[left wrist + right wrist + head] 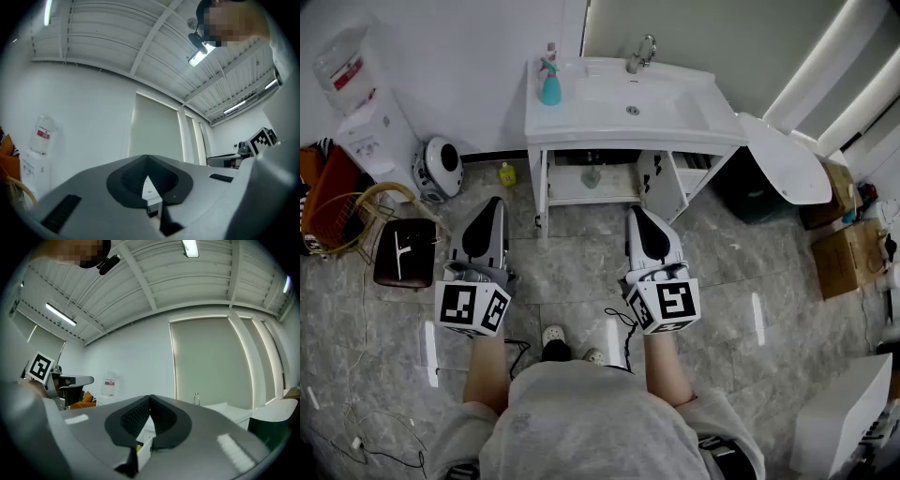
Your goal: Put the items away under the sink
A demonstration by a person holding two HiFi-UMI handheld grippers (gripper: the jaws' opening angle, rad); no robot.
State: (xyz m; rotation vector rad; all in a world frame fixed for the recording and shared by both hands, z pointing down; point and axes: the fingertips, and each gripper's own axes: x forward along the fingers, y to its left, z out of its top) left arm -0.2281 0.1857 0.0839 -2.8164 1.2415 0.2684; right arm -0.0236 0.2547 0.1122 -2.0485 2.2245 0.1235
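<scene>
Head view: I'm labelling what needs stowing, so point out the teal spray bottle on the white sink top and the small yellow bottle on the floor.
Teal plastic spray bottle point(550, 90): head view, middle of its body.
Small yellow bottle point(506, 175): head view, middle of its body.

sink: white | spray bottle: teal | small bottle: yellow | stool — dark brown | floor — grey marbled tiles

A water dispenser is seen at upper left, a brown stool at left, cardboard boxes at right.
</scene>
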